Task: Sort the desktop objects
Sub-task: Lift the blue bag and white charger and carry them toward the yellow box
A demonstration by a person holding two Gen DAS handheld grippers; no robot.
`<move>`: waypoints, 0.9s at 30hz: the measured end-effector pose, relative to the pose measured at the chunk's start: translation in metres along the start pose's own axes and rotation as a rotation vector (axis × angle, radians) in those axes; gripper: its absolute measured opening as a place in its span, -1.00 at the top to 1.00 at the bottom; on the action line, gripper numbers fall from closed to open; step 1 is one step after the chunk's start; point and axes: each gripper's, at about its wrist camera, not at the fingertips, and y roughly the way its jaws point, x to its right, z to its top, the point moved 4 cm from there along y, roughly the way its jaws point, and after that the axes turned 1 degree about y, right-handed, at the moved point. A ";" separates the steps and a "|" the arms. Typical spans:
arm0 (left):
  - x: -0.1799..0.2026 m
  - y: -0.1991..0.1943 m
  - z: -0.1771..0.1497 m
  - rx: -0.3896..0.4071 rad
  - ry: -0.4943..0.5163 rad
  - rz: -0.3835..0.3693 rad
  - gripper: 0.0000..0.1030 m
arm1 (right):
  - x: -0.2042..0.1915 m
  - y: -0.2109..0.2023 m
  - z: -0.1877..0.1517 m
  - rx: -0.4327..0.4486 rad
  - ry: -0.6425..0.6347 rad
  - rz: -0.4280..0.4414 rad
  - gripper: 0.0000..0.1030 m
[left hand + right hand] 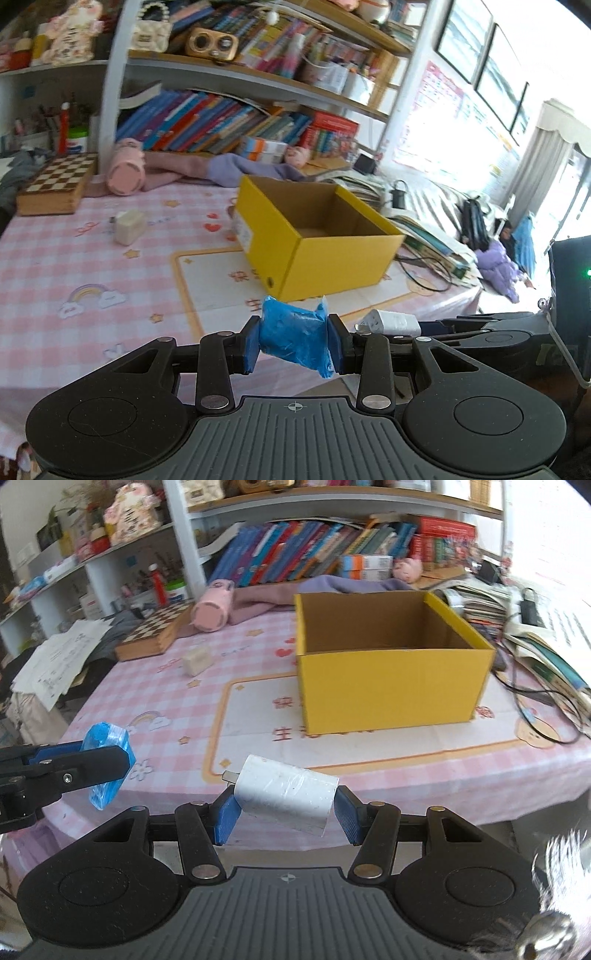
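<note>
Left claw [293, 341] pinches a blue packet [293, 338] between its pads; right claw [287, 812] clamps a white charger [286, 799] crosswise.

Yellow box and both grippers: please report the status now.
Left gripper shut on blue packet. Right gripper shut on white charger. Yellow box open, looks empty. Nothing in the way.

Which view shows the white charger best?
Right wrist: the white charger sits front and centre between the right gripper's jaws, prong visible. Left wrist shows only a sliver of it behind the blue packet.
</note>
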 end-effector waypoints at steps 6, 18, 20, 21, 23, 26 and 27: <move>0.018 0.022 0.007 -0.021 0.039 -0.064 0.31 | 0.028 -0.007 0.001 0.013 0.054 -0.056 -0.02; 0.051 0.067 0.026 -0.055 0.122 -0.152 0.31 | 0.077 -0.007 0.012 0.033 0.142 -0.134 -0.02; 0.055 0.072 0.029 -0.056 0.140 -0.161 0.31 | 0.083 -0.005 0.015 0.038 0.154 -0.141 -0.02; 0.058 0.075 0.031 -0.056 0.149 -0.165 0.31 | 0.085 -0.005 0.017 0.040 0.158 -0.144 -0.02; 0.061 0.081 0.034 -0.053 0.162 -0.168 0.32 | 0.091 -0.002 0.019 0.042 0.165 -0.147 -0.02; 0.064 0.089 0.041 -0.048 0.173 -0.168 0.32 | 0.098 0.002 0.024 0.043 0.173 -0.146 -0.02; 0.064 0.091 0.043 -0.047 0.175 -0.167 0.32 | 0.100 0.004 0.026 0.044 0.174 -0.145 -0.02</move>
